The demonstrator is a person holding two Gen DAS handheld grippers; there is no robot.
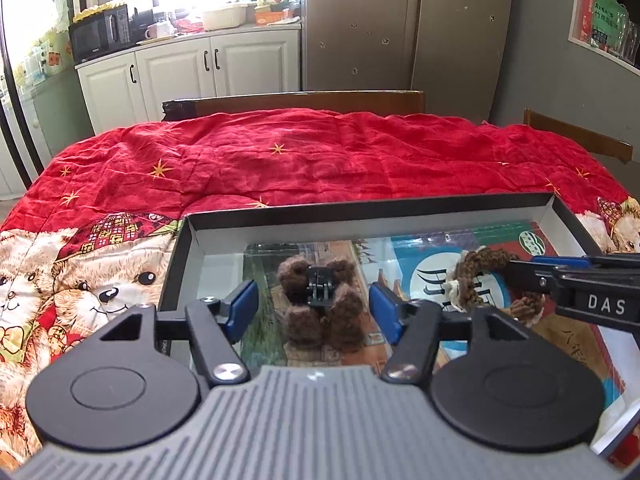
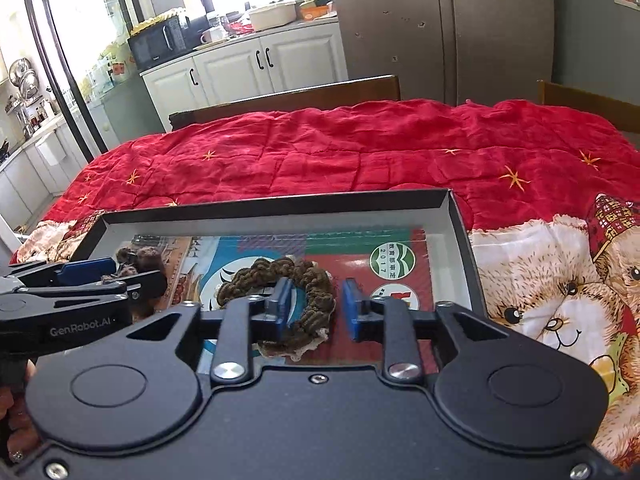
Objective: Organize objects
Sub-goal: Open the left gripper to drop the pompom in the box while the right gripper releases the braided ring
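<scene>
— Brown fuzzy hair claw clip, four plush lobes round a black hinge, lies inside the shallow black cardboard box lid, on the printed picture book lining its floor. From the left wrist view it sits right between the blue pads of the left gripper, whose fingers stand spread wide with a gap on each side of the clip, touching nothing.

— And the brown crocheted scrunchie with the cream edge?

— Same lid, to the right of the clip. The right wrist view shows it best: the right gripper has one blue pad inside the ring and the other outside, with the band between them. The jaws are parted and the outer pad stands clear of the yarn; whether the inner one touches it I cannot tell.

— What does the left view add?

— It catches the right gripper side-on, tips at the scrunchie. The right view only shows the clip half hidden behind the left gripper's fingers. The lid rests on a red quilted teddy-bear tablecloth.
</scene>
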